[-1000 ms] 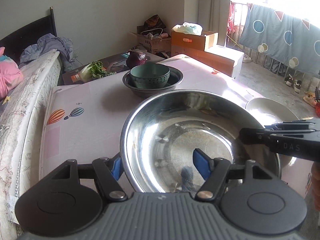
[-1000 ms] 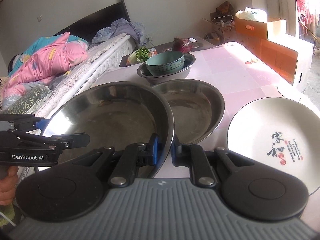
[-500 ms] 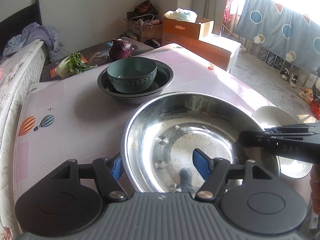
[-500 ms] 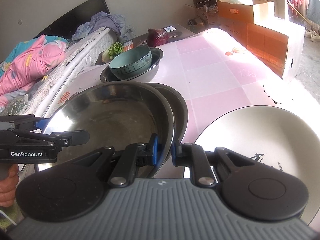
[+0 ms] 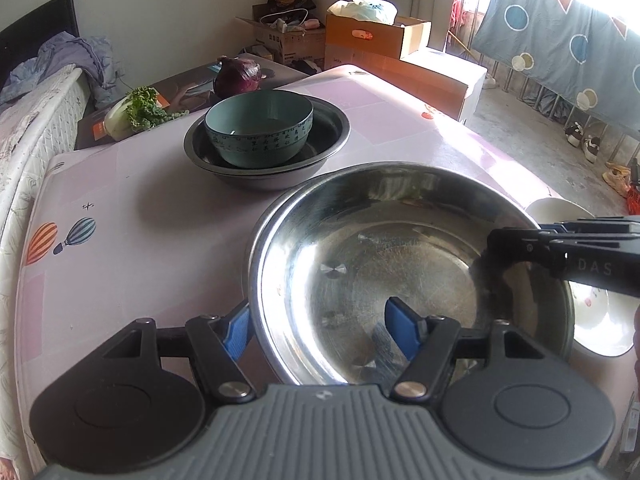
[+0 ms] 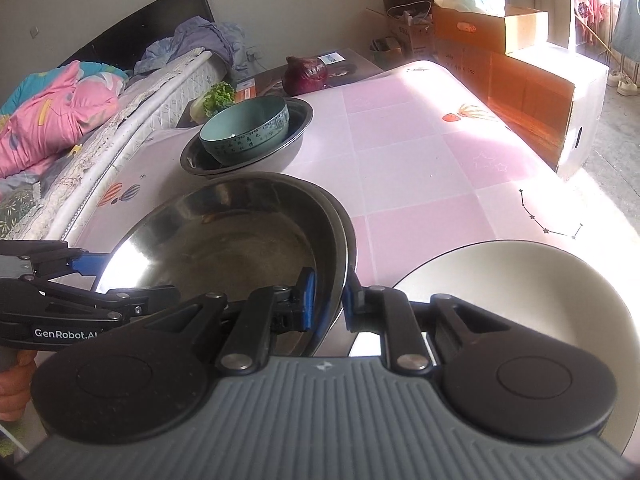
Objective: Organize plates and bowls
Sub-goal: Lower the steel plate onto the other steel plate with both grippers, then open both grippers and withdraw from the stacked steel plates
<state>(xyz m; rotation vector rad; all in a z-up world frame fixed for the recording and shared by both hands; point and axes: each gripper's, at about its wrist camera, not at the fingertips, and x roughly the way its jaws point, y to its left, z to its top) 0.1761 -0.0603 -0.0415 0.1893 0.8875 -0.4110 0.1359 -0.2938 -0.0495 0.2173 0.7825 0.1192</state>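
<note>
A large steel bowl hangs between both grippers, just above the pink table. My left gripper straddles its near rim, one blue pad against the outer wall and the other on the sloping inside. My right gripper is shut on the rim at the opposite side. A second steel bowl lies right under the held one, with only its edge showing. Farther back a teal bowl sits inside a steel basin. A white plate lies to the right.
A purple cabbage and a leafy vegetable lie on a low dark surface beyond the table's far edge. Cardboard boxes stand at the back right. A bed with bedding runs along the left side.
Both grippers carried the steel bowl forward and leftward over the second steel bowl, which is now almost covered. The teal bowl and basin appear closer. Neither grip changed.
</note>
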